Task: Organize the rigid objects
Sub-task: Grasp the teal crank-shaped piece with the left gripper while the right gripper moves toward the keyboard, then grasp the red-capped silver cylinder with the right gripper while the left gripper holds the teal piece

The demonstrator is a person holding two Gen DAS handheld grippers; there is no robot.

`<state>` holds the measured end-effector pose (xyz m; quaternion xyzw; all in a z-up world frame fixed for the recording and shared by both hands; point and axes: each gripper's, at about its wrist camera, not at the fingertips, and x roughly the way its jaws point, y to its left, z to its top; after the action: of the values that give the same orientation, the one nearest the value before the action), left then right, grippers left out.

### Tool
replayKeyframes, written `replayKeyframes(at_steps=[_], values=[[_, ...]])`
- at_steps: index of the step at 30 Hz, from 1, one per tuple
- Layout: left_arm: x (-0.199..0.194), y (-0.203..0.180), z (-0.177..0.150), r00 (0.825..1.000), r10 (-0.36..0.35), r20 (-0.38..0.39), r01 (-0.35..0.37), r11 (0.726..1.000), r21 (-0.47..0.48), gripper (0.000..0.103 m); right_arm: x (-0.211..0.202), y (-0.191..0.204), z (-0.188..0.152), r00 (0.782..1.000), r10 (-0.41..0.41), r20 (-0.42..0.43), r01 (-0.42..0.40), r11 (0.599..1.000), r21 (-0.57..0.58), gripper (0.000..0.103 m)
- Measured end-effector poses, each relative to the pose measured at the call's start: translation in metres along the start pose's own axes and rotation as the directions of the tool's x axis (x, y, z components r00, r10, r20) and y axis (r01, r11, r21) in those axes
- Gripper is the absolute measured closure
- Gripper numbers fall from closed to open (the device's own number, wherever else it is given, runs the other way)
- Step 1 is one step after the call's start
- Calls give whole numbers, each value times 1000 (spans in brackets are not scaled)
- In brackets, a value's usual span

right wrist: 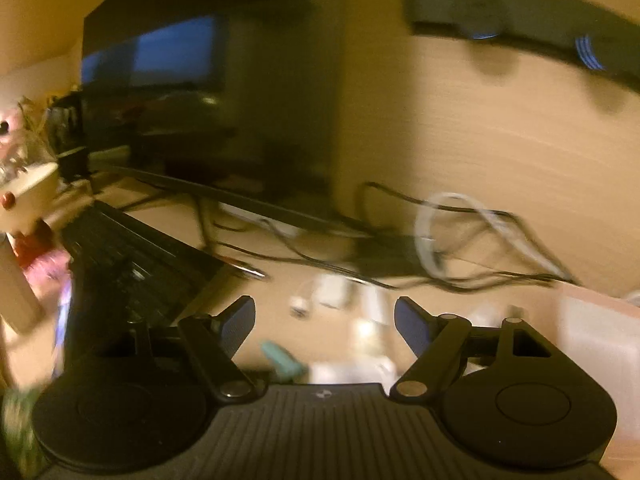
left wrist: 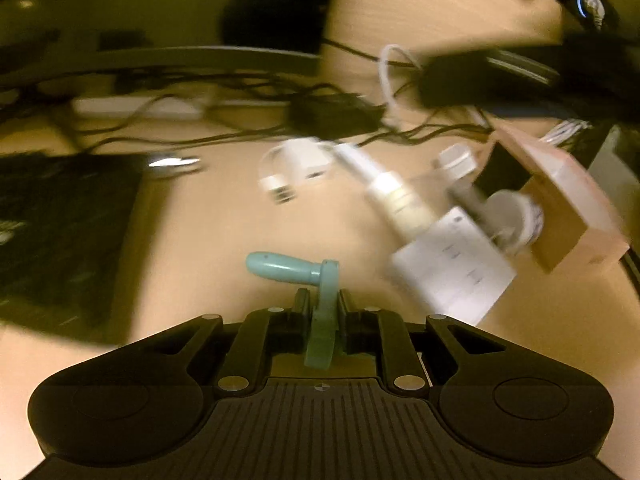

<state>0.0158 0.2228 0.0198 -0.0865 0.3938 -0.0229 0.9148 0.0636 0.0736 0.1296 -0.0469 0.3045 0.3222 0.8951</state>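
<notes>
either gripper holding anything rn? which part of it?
Left gripper is shut on the teal tool, clamped on its flat ring-shaped end; the rounded handle sticks out to the left. Right gripper is open, holding nothing.

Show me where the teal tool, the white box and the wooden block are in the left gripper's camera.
teal tool [left wrist: 280, 267]: left wrist view, on its rounded handle ahead of the jaws.
white box [left wrist: 456, 268]: left wrist view, on its flat top face.
wooden block [left wrist: 560, 216]: left wrist view, on its tan front face.
</notes>
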Motion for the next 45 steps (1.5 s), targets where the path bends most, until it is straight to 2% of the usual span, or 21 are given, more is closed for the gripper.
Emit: replayKeyframes(at_steps=[3,4,6,7,8,11,13,16,24,25,26,28,30,32,36,39,42,43,45], values=[[-15,20,-9,1000,3,-28,-4,1000,-27,86,53,18,18,992,110,-68,-107,993,54,26],[-20,24,-11,999,0,-36,-1,1000,-21,86,75,26,22,989,123,-86,-120,992,48,27],[-32,32,-15,999,-4,-40,4,1000,-3,86,111,37,26,984,124,-130,-127,992,-14,42],[-38,37,-18,999,-8,-41,8,1000,-5,86,130,41,28,977,132,-169,-146,987,-73,55],[-42,42,-21,999,-11,-42,10,1000,-11,86,141,43,29,971,137,-197,-163,979,-123,60],[-49,52,-27,999,-21,-42,19,999,-49,86,168,45,29,963,122,-241,-195,931,-308,61],[-53,58,-30,999,-32,-40,29,997,-68,86,178,48,25,962,120,-245,-217,880,-423,61],[-53,57,-28,998,-33,-47,30,997,-65,85,190,48,19,965,116,-237,-227,823,-520,64],[-53,59,-32,996,-66,-57,64,997,-40,84,221,65,22,940,224,-259,-333,778,-533,66],[-53,59,-32,996,-70,-58,68,997,-41,84,223,66,23,936,237,-261,-344,776,-529,69],[-53,60,-32,996,-72,-60,70,997,-43,84,226,68,24,932,243,-268,-352,778,-520,76],[-53,59,-32,995,-72,-65,69,997,-45,85,230,66,28,915,269,-300,-387,794,-469,82],[-48,57,-29,995,-67,-69,64,997,-40,85,224,60,29,903,285,-320,-403,818,-411,83],[-42,55,-27,995,-71,-71,68,997,-39,85,210,51,26,901,289,-324,-401,841,-364,83],[-34,43,-24,994,-85,-68,83,996,-27,85,175,30,10,905,233,-357,-342,896,-282,83],[-27,30,-21,994,-87,-70,87,996,2,85,151,14,-2,897,210,-389,-306,930,-202,83],[-22,19,-19,996,-65,-68,68,997,39,84,133,3,-5,927,203,-316,-265,949,-168,76],[-21,16,-18,996,-52,-67,56,997,51,84,133,1,-5,934,193,-300,-253,952,-174,68],[-19,12,-17,997,-32,-70,36,998,56,84,140,3,-5,943,183,-280,-241,952,-190,66]])
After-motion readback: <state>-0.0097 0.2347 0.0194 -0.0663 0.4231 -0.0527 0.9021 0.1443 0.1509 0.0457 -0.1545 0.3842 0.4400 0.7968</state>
